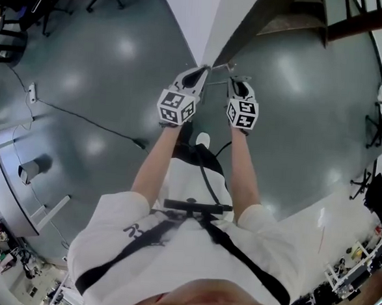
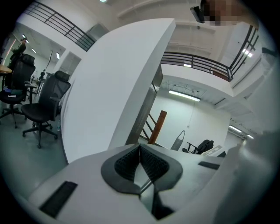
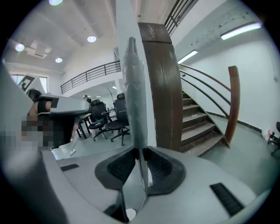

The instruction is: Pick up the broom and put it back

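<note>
Done: the broom (image 3: 133,96) had been picked up. It was held out in front of the person, and no part of it was seen resting on the floor (image 1: 105,77).
Left to do: the putting back was judged not yet done. No resting place for the broom could be made out, so the carry, the setting down and the release all remained.
Right tool (image 3: 139,155): the jaws were partly closed, with the pads pressed on the grey broom handle from both sides. The handle ran upright between them, and its open end was seen just below the pads.
Left tool (image 2: 140,153): the jaws were drawn almost together, with the pads met at their tips. A thin metal rod (image 2: 146,184) was pinched low between them. It was judged to be part of the broom, though the link could not be seen.
Both tools: they were held side by side and near each other at arm's length.
Wall (image 2: 113,87): its white edge was seen just ahead of the tools.
Post (image 3: 159,87): a brown post stood behind the broom.
Stairs (image 3: 199,127): these rose beyond the post.
Chairs (image 2: 41,107): office chairs were seen well apart, to the side.
</note>
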`<action>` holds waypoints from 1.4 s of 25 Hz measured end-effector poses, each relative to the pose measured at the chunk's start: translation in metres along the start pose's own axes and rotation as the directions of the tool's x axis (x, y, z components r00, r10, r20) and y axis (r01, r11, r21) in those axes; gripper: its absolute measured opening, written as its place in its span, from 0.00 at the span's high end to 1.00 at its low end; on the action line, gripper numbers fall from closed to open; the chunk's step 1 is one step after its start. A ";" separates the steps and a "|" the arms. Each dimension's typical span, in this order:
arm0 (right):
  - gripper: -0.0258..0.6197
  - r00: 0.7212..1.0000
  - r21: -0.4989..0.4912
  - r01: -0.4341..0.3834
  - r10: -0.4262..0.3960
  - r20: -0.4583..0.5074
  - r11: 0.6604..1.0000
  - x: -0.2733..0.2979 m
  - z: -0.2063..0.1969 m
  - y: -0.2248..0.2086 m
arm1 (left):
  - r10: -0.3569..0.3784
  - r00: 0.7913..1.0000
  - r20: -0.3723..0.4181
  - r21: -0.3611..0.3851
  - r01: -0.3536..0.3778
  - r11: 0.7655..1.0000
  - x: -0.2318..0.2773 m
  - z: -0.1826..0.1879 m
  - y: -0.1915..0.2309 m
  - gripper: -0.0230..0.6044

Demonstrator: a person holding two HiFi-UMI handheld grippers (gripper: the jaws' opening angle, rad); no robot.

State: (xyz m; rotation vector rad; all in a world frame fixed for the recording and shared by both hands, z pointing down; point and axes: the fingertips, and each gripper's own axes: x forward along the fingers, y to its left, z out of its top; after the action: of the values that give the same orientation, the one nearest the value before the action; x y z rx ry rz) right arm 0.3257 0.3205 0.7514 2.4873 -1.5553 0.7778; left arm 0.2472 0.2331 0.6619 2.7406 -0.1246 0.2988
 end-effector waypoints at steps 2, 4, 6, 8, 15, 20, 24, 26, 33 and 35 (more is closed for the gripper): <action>0.82 0.999 -0.026 0.027 -0.026 0.037 0.999 -0.020 0.026 0.001 | 0.002 1.000 0.026 0.015 -0.002 1.000 -0.008 0.021 -0.009 0.94; 0.82 0.997 -0.055 0.053 -0.050 0.064 0.997 -0.040 0.050 0.005 | 0.006 0.999 0.049 0.038 -0.008 0.999 -0.019 0.041 -0.017 0.94; 0.82 0.994 -0.074 0.077 -0.071 0.088 0.994 -0.060 0.069 0.006 | 0.010 0.998 0.068 0.058 -0.014 0.998 -0.028 0.057 -0.027 0.94; 0.82 0.989 -0.088 0.095 -0.084 0.123 0.992 -0.081 0.087 0.005 | 0.005 0.996 0.089 0.070 -0.012 0.997 -0.035 0.070 -0.040 0.94; 0.82 0.955 -0.083 0.127 -0.099 0.281 0.988 -0.152 0.147 0.005 | -0.039 0.990 0.136 0.137 0.020 0.990 -0.052 0.101 -0.087 0.94; 0.82 0.921 -0.098 0.122 -0.076 0.381 0.988 -0.196 0.193 0.014 | -0.047 0.985 0.167 0.170 0.018 0.985 -0.055 0.126 -0.115 0.94; 0.82 0.895 -0.112 0.114 -0.053 0.442 0.987 -0.223 0.223 0.027 | -0.056 0.977 0.207 0.200 0.014 0.980 -0.062 0.149 -0.135 0.94; 0.82 0.884 -0.117 0.114 -0.047 0.464 0.987 -0.236 0.236 0.031 | -0.053 0.973 0.223 0.216 0.004 0.976 -0.067 0.161 -0.145 0.94; 0.82 0.856 -0.139 0.116 -0.028 0.516 0.983 -0.269 0.263 0.040 | -0.012 0.964 0.264 0.243 -0.055 0.968 -0.082 0.192 -0.164 0.94; 0.82 0.854 -0.141 0.111 -0.022 0.520 0.984 -0.273 0.266 0.042 | 0.004 0.963 0.268 0.250 -0.073 0.966 -0.085 0.195 -0.166 0.94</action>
State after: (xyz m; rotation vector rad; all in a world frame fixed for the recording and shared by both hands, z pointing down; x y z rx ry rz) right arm 0.2923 0.4293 0.3855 2.7398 -1.5741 -0.0585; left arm 0.2221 0.3161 0.4067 3.0289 -0.2259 -0.0513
